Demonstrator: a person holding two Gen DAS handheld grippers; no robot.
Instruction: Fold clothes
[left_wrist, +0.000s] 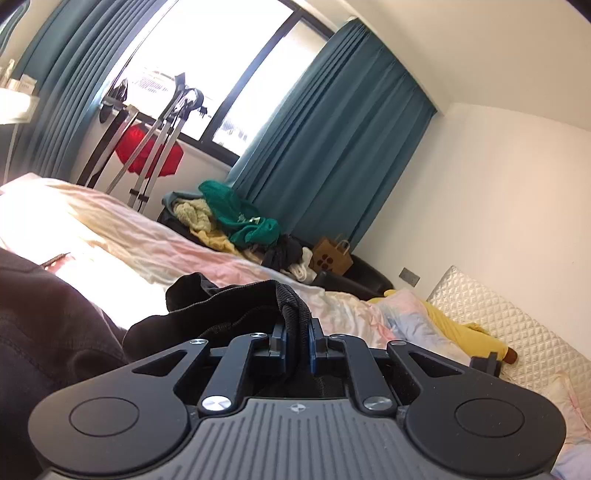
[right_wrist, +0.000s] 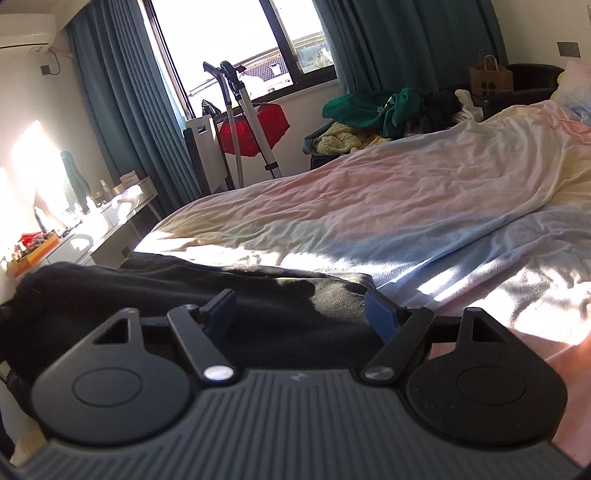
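The left gripper (left_wrist: 295, 332) is clenched on the black garment's (left_wrist: 229, 302) hem. The right gripper (right_wrist: 301, 306), jaws apart over the cloth, should pinch the near edge w/ equal tension before lifting.

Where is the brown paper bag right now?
The brown paper bag stands on the floor beyond the bed's far side, just right of the clothes pile, below the teal curtain; top right in the right wrist view.

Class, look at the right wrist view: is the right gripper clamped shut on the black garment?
No. The right gripper stands wide open, its blue pads apart above the black garment lying on the bed.
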